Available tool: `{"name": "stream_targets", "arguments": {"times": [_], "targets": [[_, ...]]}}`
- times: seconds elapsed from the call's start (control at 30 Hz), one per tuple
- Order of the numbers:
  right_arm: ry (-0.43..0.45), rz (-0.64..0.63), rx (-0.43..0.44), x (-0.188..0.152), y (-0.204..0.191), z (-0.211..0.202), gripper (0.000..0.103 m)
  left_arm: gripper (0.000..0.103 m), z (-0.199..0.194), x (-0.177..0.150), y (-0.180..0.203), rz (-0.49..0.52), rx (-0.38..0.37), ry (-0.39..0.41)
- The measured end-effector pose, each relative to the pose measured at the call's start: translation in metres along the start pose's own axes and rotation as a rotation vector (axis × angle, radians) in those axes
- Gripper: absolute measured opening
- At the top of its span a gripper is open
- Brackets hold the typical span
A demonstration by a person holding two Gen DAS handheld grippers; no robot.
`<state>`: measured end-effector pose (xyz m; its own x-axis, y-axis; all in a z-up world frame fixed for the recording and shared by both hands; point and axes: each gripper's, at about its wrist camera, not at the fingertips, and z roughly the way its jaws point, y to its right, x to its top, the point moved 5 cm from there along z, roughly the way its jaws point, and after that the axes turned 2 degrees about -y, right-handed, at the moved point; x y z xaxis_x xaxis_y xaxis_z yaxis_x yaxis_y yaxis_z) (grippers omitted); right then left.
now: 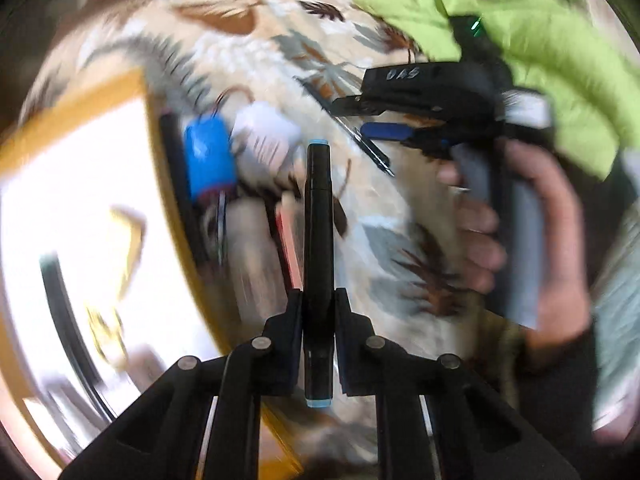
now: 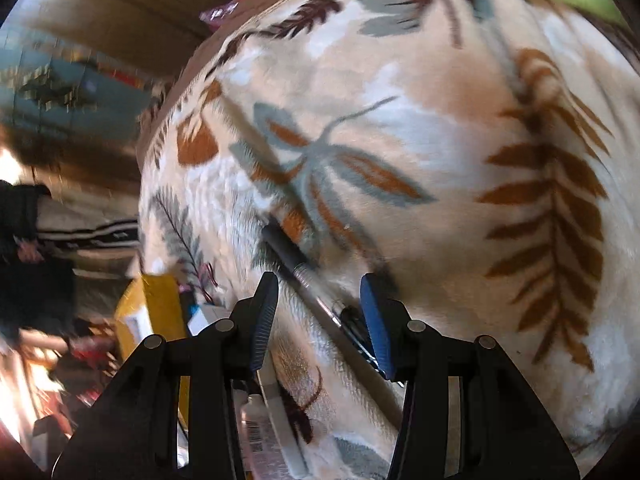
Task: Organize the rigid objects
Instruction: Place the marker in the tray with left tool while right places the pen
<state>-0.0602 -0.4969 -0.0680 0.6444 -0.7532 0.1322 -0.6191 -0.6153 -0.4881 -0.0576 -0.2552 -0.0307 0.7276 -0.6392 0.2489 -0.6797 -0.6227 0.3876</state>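
The left gripper (image 1: 318,320) has its fingers clamped on a black marker with light-blue end caps (image 1: 317,216), gripped low on the barrel so most of its length sticks out toward 12 o'clock. At 9 o'clock in the left wrist view lies a yellow-rimmed box (image 1: 160,128), its white interior blown out by glare. Between box and marker sits a small pile: a blue cylinder (image 1: 209,160) and a white ribbed item (image 1: 266,136).

The right gripper (image 2: 318,312) hangs with fingers apart over a black-and-silver pen (image 2: 304,276) lying diagonally on the leaf-patterned blanket (image 2: 420,140); the pen passes between the open fingers, though whether they touch it is unclear.

My reading is that the marker is headed for the box. To do it well, swing it toward 9 o'clock, keep it level, clear the rim, and open only once the barrel rests low inside so it cannot roll out. For the pen, the right fingers would best close across the barrel rather than along it, pressing slightly into the soft fabric.

Both views are heavily motion-blurred. The box contents are washed out, the pile's lower items are smeared beyond naming, and the pen's near end is hidden behind the right finger. A green cloth (image 1: 540,40) is cut off at 1 o'clock.
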Motion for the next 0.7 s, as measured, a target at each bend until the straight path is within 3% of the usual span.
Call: {"name": "stream_targets", "arguments": {"times": [0.1, 0.13, 0.17, 0.3, 0.4, 0.57, 0.6, 0.63, 0.7], "targets": [[0.004, -0.041, -0.073, -0.001, -0.006, 0.005, 0.041, 0.013, -0.008, -0.019, -0.004, -0.088, -0.086, 0.033], [0.001, -0.052, -0.119, -0.001, -0.006, 0.006, 0.031, 0.013, -0.01, -0.026, -0.006, -0.1, -0.102, 0.046], [-0.003, -0.062, -0.139, -0.002, -0.007, 0.005, 0.027, 0.013, -0.012, -0.031, -0.007, -0.122, -0.123, 0.062], [-0.013, -0.149, -0.223, -0.009, -0.018, 0.009, 0.026, 0.013, -0.012, -0.041, -0.011, -0.161, -0.142, 0.085], [-0.003, -0.238, -0.337, -0.013, -0.028, 0.02, 0.026, 0.013, -0.012, -0.04, -0.011, -0.172, -0.167, 0.088], [0.001, -0.137, -0.333, -0.013, -0.017, 0.008, 0.018, 0.013, -0.031, -0.033, -0.018, -0.195, -0.183, 0.132], [0.008, -0.132, -0.342, -0.015, -0.016, 0.006, 0.01, 0.013, -0.038, -0.034, -0.024, -0.209, -0.186, 0.148], [0.028, -0.121, -0.356, -0.017, -0.013, -0.001, 0.01, 0.013, -0.044, -0.035, -0.03, -0.224, -0.193, 0.159], [0.074, -0.091, -0.3, -0.022, -0.019, -0.019, 0.01, 0.013, -0.055, -0.034, -0.043, -0.254, -0.194, 0.181]]}}
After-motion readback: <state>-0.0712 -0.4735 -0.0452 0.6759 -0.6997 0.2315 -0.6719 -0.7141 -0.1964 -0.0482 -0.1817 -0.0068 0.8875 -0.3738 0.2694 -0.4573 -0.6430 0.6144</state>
